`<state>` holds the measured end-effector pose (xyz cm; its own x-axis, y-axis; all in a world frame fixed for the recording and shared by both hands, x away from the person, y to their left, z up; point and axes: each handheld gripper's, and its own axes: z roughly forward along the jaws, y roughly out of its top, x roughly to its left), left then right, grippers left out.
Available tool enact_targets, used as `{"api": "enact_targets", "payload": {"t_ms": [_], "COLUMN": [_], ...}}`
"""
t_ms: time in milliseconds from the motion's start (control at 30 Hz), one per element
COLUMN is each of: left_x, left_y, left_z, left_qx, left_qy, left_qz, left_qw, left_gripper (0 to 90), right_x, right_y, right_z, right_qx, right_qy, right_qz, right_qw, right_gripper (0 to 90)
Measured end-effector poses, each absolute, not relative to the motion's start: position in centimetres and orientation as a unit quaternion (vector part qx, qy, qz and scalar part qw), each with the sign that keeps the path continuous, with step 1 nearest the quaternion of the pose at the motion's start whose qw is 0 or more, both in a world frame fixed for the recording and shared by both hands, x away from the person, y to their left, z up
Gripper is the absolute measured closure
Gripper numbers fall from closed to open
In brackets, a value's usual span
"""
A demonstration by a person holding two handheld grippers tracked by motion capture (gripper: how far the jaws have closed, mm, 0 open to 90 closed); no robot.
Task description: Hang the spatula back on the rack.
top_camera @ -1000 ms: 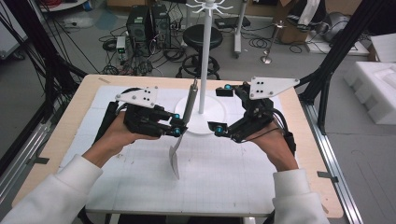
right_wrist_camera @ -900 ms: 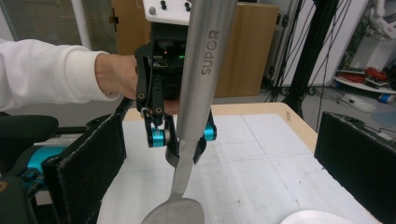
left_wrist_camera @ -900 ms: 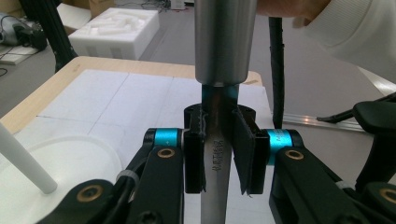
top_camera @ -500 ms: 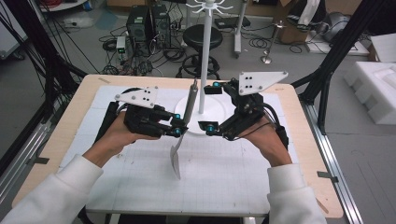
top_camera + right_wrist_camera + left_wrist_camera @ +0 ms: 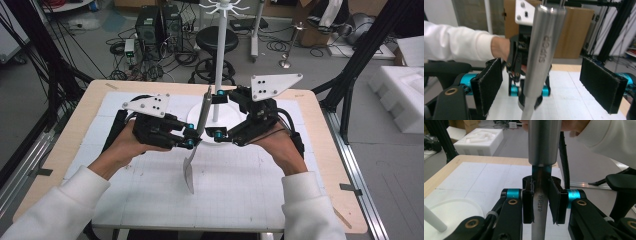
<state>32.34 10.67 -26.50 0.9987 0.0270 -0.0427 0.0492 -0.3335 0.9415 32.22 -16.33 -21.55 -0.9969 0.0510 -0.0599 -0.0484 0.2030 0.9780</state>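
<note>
The steel spatula point(image 5: 196, 134) stands tilted above the table's white mat point(image 5: 240, 190), handle toward 12 o'clock, blade toward 6; the left gripper point(image 5: 188, 137) clenches its flat neck. The right gripper point(image 5: 218, 113), at 3 o'clock of the handle, gapes wide around it, pads point(image 5: 489, 85) apart from the metal; the white stand point(image 5: 220, 65) rises just behind.

The person wears white long sleeves point(image 5: 60, 200) with ribbed cuffs. Each hand-held gripper, the left hand-held gripper point(image 5: 189, 137) and the right hand-held gripper point(image 5: 218, 114), is black with teal collars at the jaw bases, brass-coloured pivot screws, 2 flat black textured pads point(image 5: 489, 85) and a black cable point(image 5: 116, 131). On top of each sits a pale grey 3-cornered plate point(image 5: 148, 105) dotted with small dark screw holes.
</note>
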Motion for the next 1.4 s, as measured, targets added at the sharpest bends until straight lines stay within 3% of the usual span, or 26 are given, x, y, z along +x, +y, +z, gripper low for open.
{"api": "enact_targets", "payload": {"t_ms": [100, 367, 533, 833, 1067, 1400], "left_x": [32.3, 32.2, 32.2, 32.2, 32.2, 32.3], "left_y": [10.6, 10.4, 10.4, 10.5, 10.4, 10.5], "left_z": [-26.5, -26.6, -26.6, -26.6, -26.7, -26.7], "left_qx": [0.818, 0.817, 0.818, 0.817, 0.821, 0.821], "left_qy": [0.019, 0.015, 0.011, 0.011, 0.0, 0.005], "left_qz": [-0.01, -0.013, -0.013, -0.012, -0.01, -0.012], "left_qw": [0.575, 0.576, 0.575, 0.576, 0.57, 0.57], "left_gripper": [74.8, 74.8, 74.8, 74.8, 74.7, 74.6], "right_x": [32.3, 32.4, 32.4, 32.6, 32.7, 32.6], "right_y": [-16.3, -16.4, -16.5, -16.1, -15.9, -15.4], "right_z": [-21.5, -21.4, -21.3, -21.3, -21.2, -20.6], "right_qx": [0.002, -0.002, -0.007, -0.011, -0.02, 0.007], "right_qy": [0.774, 0.761, 0.759, 0.766, 0.771, 0.79], "right_qz": [0.633, 0.649, 0.651, 0.643, 0.636, 0.612], "right_qw": [0.035, 0.012, 0.002, -0.008, -0.009, -0.021], "right_gripper": [18.5, 39.0, 45.8, 50.8, 67.0, 68.8]}}
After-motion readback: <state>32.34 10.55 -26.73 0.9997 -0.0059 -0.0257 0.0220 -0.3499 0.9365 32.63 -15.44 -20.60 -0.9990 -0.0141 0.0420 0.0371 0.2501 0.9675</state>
